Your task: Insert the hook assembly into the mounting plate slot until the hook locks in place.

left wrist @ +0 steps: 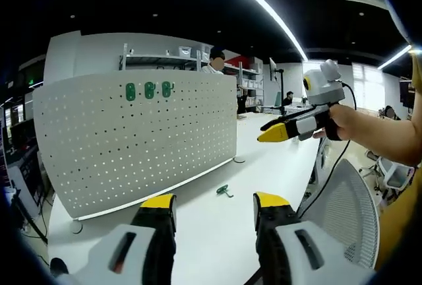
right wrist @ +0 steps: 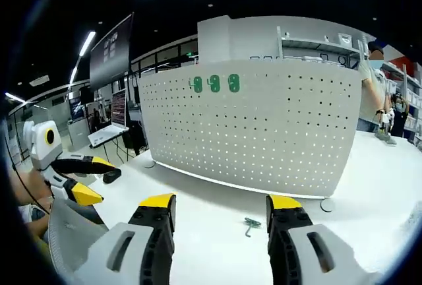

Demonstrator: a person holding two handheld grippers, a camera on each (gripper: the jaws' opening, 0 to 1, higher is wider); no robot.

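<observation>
In the left gripper view, the left claw [left wrist: 215, 214] rises from the bottom of the frame with its yellow-tipped jaws spread wide and nothing between them. Just above the gap, a little right of centre, a small green hook [left wrist: 225, 191] lies flat on the white table [left wrist: 277, 150]. Behind it, filling the left half of the frame, stands a white pegboard [left wrist: 132, 143], upright, with three green hooks [left wrist: 148, 90] hung in a row near its top edge. At the right, a hand [left wrist: 356, 123] holds the right claw [left wrist: 273, 133] up in the air, well above the table; its jaws look close together and carry nothing.

In the right gripper view, the right claw [right wrist: 221, 207] comes up from the bottom, jaws apart and empty. The green hook [right wrist: 251, 225] lies on the table [right wrist: 198, 199] between them, nearer the right jaw. The pegboard [right wrist: 257, 126] stands across the middle, the three green hooks [right wrist: 215, 84] at its upper left. The left claw [right wrist: 99, 179] shows at the lower left, jaws apart. A person [right wrist: 372, 87] stands at the right edge behind the pegboard.
</observation>
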